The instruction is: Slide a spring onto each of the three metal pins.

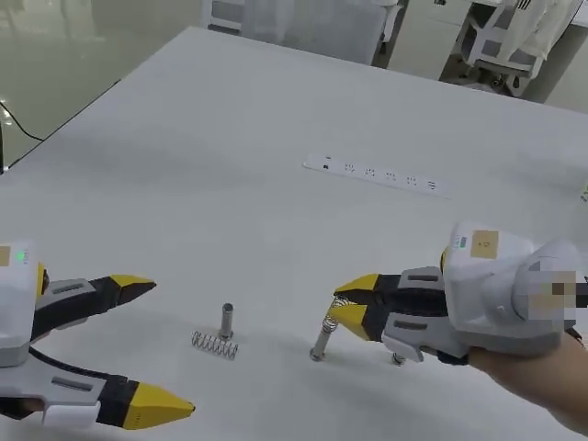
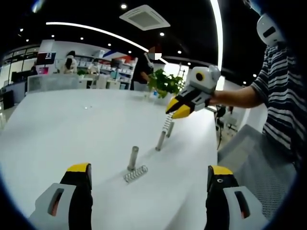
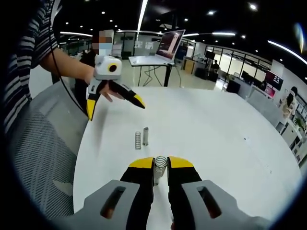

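One metal pin (image 1: 227,321) stands upright on the white table, and a loose spring (image 1: 214,344) lies against its base. A second pin (image 1: 321,341) leans under my right gripper (image 1: 342,305), which is shut on a spring (image 1: 330,323) at that pin's top. The right gripper view has this spring (image 3: 160,165) pinched between the yellow tips. A third pin (image 2: 170,129) stands just behind the leaning one. My left gripper (image 1: 161,344) hangs open at the lower left, short of the upright pin (image 2: 133,158) and lying spring (image 2: 135,173), with nothing between its jaws.
A white power strip (image 1: 377,175) lies across the table's middle, far beyond the pins. The table's edge (image 1: 83,110) runs along the left. Chairs and other benches stand past the far edge.
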A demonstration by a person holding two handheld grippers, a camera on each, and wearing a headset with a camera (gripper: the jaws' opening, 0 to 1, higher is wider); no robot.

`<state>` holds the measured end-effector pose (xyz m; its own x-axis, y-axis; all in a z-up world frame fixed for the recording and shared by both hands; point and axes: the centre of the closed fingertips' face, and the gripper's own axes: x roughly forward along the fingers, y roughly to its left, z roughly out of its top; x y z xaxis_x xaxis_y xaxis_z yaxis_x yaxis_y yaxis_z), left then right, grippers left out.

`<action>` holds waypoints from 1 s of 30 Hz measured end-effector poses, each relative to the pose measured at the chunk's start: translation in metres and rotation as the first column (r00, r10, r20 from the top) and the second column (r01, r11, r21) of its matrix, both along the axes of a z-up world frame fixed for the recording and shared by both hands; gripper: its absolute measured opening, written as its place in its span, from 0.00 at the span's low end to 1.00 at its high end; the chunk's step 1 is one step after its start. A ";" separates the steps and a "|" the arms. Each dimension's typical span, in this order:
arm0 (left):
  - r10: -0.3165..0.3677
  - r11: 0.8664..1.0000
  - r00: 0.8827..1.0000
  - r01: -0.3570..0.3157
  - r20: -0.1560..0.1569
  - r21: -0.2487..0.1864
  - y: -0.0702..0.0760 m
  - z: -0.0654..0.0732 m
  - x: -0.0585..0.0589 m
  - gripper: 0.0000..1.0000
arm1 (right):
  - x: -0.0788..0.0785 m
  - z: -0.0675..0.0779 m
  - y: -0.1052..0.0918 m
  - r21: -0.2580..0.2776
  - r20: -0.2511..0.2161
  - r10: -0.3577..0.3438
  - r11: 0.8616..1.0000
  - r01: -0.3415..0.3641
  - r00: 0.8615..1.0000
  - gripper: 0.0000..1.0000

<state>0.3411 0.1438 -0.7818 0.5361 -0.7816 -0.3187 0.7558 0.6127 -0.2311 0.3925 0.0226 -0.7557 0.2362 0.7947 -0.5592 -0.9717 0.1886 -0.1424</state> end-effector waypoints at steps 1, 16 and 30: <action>-0.001 1.000 1.000 0.001 0.001 -0.001 0.000 0.000 0.000 0.97 | 0.000 -0.002 0.000 -0.001 -0.005 -0.001 1.000 0.001 1.000 0.07; 0.003 1.000 1.000 -0.003 -0.002 0.004 -0.001 -0.002 -0.001 0.96 | -0.003 -0.040 0.003 -0.069 -0.036 -0.008 0.998 0.006 0.999 0.07; 0.010 1.000 1.000 -0.010 0.000 0.006 0.001 -0.002 -0.001 0.95 | -0.002 -0.062 0.001 -0.125 -0.026 0.008 0.992 -0.011 1.000 0.08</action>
<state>0.3405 0.1445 -0.7833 0.5442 -0.7740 -0.3236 0.7496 0.6218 -0.2269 0.3903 0.0231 -0.8176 0.2135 0.7205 -0.6598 -0.9769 0.1614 -0.1399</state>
